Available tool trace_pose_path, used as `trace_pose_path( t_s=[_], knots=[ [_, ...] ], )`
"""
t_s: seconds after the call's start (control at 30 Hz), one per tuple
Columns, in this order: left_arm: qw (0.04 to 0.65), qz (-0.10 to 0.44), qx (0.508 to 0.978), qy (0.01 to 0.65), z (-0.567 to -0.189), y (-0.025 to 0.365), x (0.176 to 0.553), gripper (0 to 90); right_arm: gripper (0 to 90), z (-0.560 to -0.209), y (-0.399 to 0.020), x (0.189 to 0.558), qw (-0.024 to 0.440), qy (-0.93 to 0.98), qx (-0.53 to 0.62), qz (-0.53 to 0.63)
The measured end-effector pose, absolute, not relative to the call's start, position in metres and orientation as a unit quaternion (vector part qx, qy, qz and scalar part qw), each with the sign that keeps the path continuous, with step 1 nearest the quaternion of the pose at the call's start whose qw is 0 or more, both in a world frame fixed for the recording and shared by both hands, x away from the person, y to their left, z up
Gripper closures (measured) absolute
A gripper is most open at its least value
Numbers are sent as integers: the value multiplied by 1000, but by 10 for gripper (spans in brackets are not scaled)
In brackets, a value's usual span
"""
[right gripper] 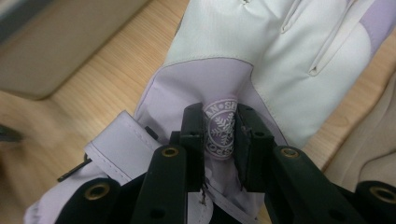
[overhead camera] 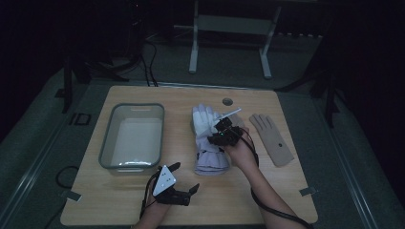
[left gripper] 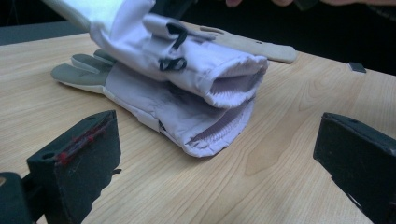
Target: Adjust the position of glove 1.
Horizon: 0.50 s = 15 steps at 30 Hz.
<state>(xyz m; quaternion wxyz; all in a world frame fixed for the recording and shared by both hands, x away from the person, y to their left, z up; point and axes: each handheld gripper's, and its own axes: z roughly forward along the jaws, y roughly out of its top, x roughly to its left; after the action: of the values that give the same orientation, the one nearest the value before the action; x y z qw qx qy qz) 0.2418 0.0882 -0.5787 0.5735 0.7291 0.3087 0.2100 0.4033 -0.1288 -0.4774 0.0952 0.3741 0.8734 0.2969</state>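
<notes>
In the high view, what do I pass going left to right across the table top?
Grey bin → left tongs, open, near the table's front edge → lilac-and-white gloves, with the right tongs shut on the upper one → flat beige glove.

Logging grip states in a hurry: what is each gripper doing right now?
Left gripper: open, holding nothing, beside the bin.
Right gripper: shut on the upper lilac glove, pinching fabric at its round logo.

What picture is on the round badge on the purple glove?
A white snowflake on the lilac padded ski glove's round badge, clearest in the right gripper view.
</notes>
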Motion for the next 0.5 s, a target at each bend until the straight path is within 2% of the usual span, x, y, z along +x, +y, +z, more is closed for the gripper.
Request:
trace_pose_path(
  t_s=[0.27, 0.5],
  knots=[
    [568, 215, 732, 310, -578, 87, 241, 10, 736, -499, -126, 411, 88, 875, 384, 281],
    [563, 224, 728, 321, -578, 86, 240, 10, 632, -499, -130, 408, 84, 873, 378, 297]
  ],
)
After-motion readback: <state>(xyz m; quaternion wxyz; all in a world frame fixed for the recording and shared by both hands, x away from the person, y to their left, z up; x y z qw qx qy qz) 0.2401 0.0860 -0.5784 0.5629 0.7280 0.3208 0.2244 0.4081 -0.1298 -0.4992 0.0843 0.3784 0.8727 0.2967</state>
